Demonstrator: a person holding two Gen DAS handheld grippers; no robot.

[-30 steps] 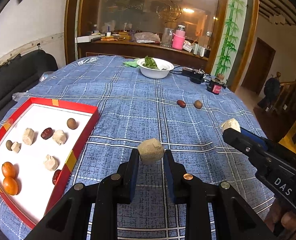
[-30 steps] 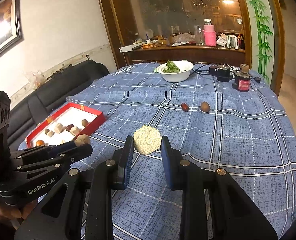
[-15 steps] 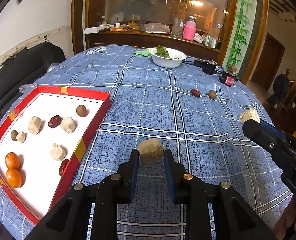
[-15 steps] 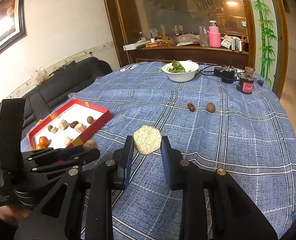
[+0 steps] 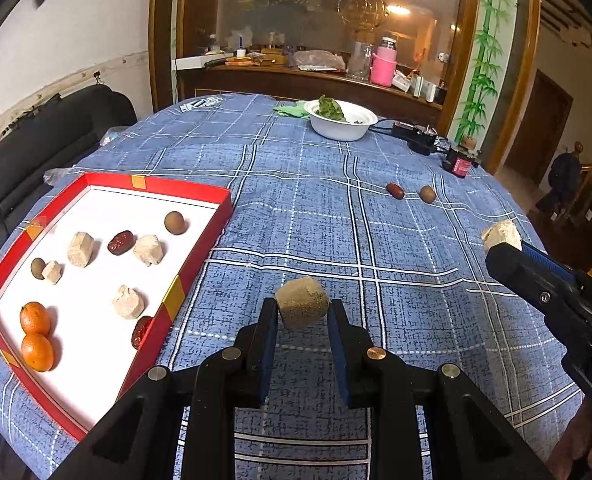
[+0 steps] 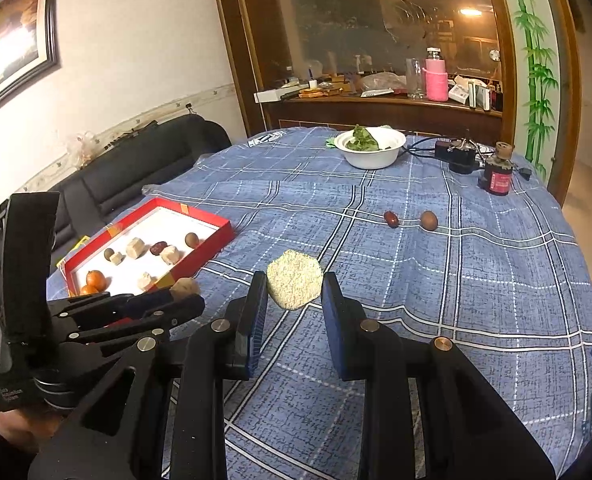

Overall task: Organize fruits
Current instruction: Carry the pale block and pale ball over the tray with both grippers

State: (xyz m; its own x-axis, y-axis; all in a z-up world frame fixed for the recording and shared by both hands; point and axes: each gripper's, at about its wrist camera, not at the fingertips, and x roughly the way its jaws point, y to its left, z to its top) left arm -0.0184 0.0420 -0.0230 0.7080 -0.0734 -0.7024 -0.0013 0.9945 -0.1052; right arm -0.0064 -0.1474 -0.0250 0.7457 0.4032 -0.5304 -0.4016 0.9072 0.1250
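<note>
My left gripper [image 5: 302,314] is shut on a tan cake-like chunk [image 5: 302,300] above the blue cloth, just right of the red tray [image 5: 200,256]. The tray holds two oranges [image 5: 36,336], red dates, brown round fruits and several pale chunks. My right gripper [image 6: 294,294] is shut on a pale grainy chunk [image 6: 295,284] above the cloth; it shows in the left wrist view [image 5: 502,236] at the right. A red date [image 5: 395,191] and a brown round fruit [image 5: 427,194] lie loose on the cloth further back.
A white bowl of greens [image 5: 342,120] stands at the far side of the table. A black box with cables [image 5: 414,136] and a small red-labelled device [image 5: 461,162] sit at the far right. A black sofa [image 6: 144,164] runs along the left.
Both grippers have drawn back and moved left toward the red tray, each still holding its chunk. The tray now looks nearer in both views.
</note>
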